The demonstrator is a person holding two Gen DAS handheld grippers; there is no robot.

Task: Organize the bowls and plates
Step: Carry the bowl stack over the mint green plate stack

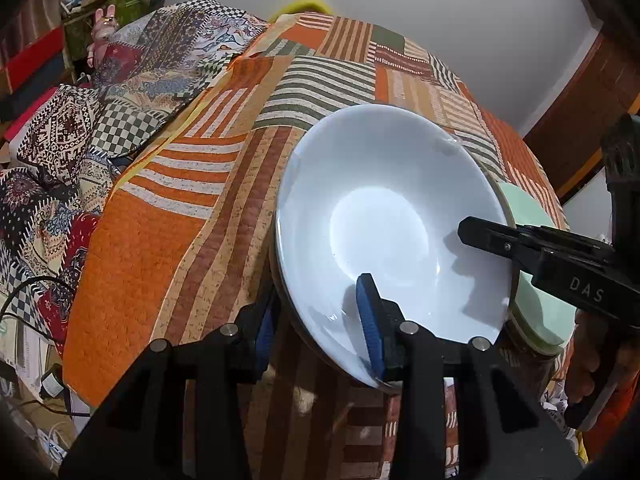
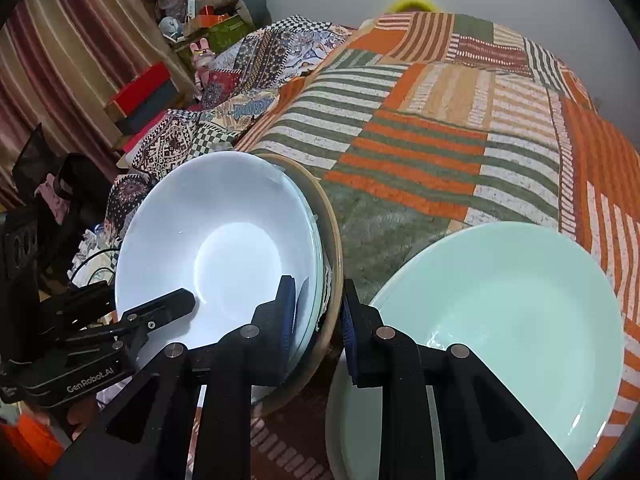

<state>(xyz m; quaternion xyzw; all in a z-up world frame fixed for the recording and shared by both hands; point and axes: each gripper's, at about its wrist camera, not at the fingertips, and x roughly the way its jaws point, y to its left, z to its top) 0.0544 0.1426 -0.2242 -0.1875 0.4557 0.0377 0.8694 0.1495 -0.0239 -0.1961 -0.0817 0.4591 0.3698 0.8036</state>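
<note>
The white bowl [image 1: 384,220] is sitting tilted in a stack, nested over a tan-rimmed dish [image 2: 332,256] whose edge is showing just beneath it, above the striped bedspread [image 1: 168,208].

The left tongs [image 1: 320,320] are straddling the near rim of the stack: one blue-padded finger [image 1: 370,320] is lying inside the bowl and the other is sitting outside, under the rim, so they are gripping the bowl.

The right tongs [image 2: 316,320] are straddling the opposite rim the same way, with one finger [image 2: 286,312] inside the bowl and the other [image 2: 352,328] outside the tan rim. Whether these are pressing the rim or only spanning it, I cannot tell.

A mint plate [image 2: 500,340] is lying on the bedspread just beside the stack, under the right tongs' outer finger.

A patterned quilt [image 1: 132,80] is lying bunched along the bed's far side.
</note>
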